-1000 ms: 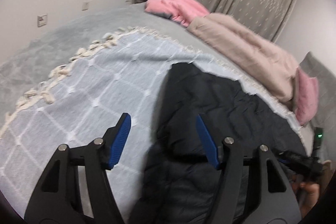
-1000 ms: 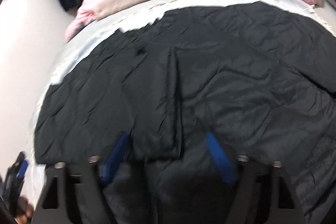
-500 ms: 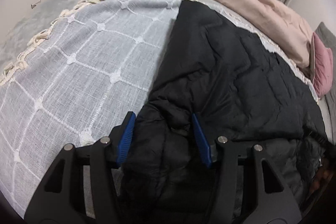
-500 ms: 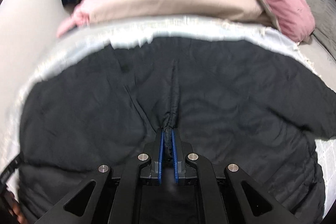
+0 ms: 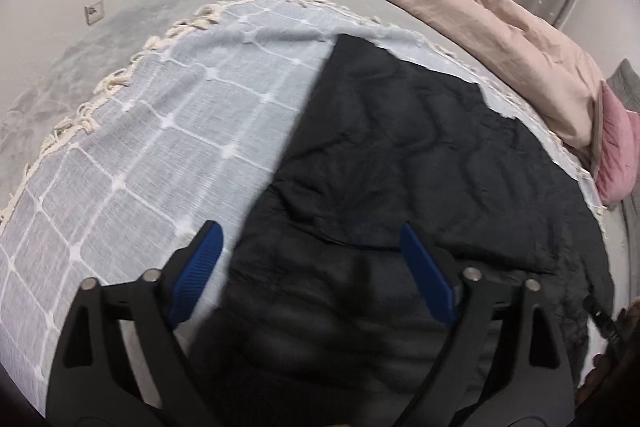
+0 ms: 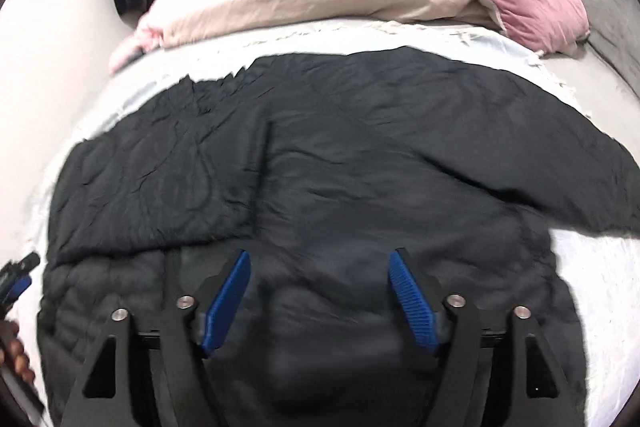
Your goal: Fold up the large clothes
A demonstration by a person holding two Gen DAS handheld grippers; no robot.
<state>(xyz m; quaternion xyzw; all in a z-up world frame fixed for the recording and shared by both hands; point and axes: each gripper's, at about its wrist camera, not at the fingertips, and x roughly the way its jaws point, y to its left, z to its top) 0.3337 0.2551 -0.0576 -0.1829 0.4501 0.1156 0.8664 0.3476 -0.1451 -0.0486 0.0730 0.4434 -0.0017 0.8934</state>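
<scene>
Your jacket [image 6: 360,155] lies spread on the blanket [image 5: 160,131] across the bed, one panel already folded over. Both jaws are opening wide over it, the left hand-held gripper [image 5: 308,267] and the right hand-held gripper [image 6: 320,287] pinching nothing. It looks puffy, soft and slippery; grab a seam or hem edge.

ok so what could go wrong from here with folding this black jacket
1. Both grippers' jaws are opening with no fabric pinched, so the puffy black jacket may spring back and undo the fold along its near edge.
2. The sleeve juts out to the right, unfolded, and could bunch if the body is folded first.
3. A low grab by the left gripper could snag the tasselled grid blanket beneath.
</scene>
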